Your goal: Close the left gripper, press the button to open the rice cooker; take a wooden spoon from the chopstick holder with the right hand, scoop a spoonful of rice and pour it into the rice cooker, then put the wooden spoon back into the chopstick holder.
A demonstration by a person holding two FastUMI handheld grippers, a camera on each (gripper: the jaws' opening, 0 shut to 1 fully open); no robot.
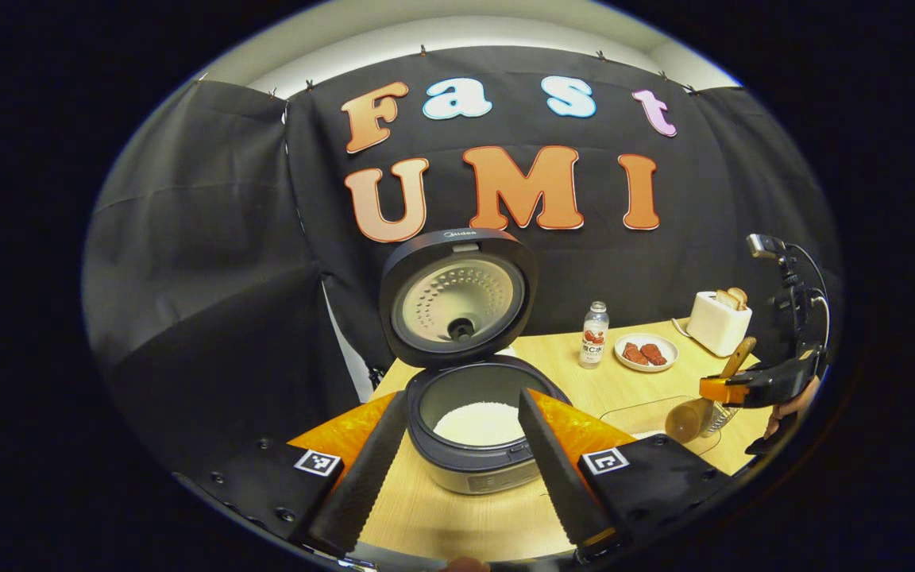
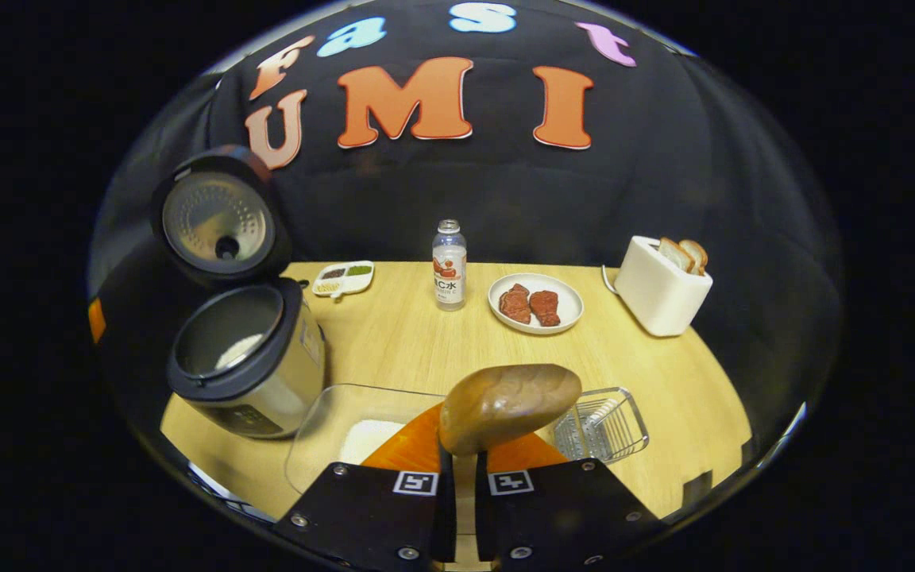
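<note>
- Light wooden table [image 2: 394, 342].
- Rice cooker [image 2: 247, 373], lid up, at its left end.
- Small divided dish [image 2: 343, 279], bottle [image 2: 449, 266], plate of red pieces [image 2: 535, 304], white toaster with bread [image 2: 662, 287] along the back.
- Clear container of rice [image 2: 346, 433] and wire chopstick holder [image 2: 602, 425] near the front.

One rice cooker [image 2: 247, 361], one wooden spoon [image 2: 509, 405], one bottle [image 2: 449, 266], two meat pieces [image 2: 530, 304], one toaster [image 2: 660, 287].

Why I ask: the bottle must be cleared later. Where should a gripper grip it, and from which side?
Probably grip the bottle across its round body, below the cap, coming level from the near table edge. It stands upright, with bare table in front, the plate beside it and the wall behind.
</note>
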